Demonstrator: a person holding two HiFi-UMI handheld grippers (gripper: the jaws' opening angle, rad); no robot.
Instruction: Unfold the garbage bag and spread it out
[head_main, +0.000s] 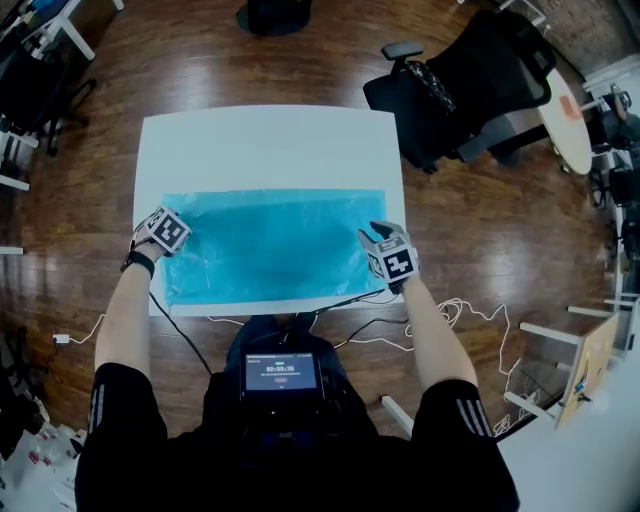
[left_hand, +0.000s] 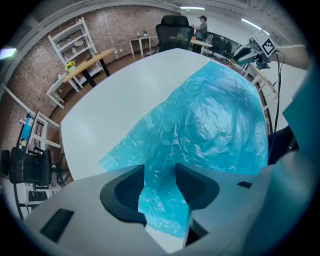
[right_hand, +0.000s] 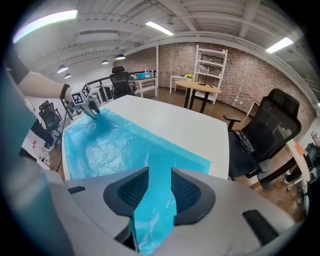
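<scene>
Garbage bag (head_main: 270, 245) lies flat on the table (head_main: 270, 140), left hand-held gripper (left_hand: 159, 186) clamped on its 9 o'clock edge, right hand-held gripper (right_hand: 160, 192) clamped at 3 o'clock.

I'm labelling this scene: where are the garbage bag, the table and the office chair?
garbage bag (head_main: 270, 245): head view, middle of the blue sheet.
table (head_main: 270, 140): head view, bare white top.
office chair (head_main: 490, 75): head view, black upholstery.

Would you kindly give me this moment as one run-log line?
stage: spreading | blue bag: spread over table | left gripper: clamped on bag's left end | right gripper: clamped on bag's right end
</scene>
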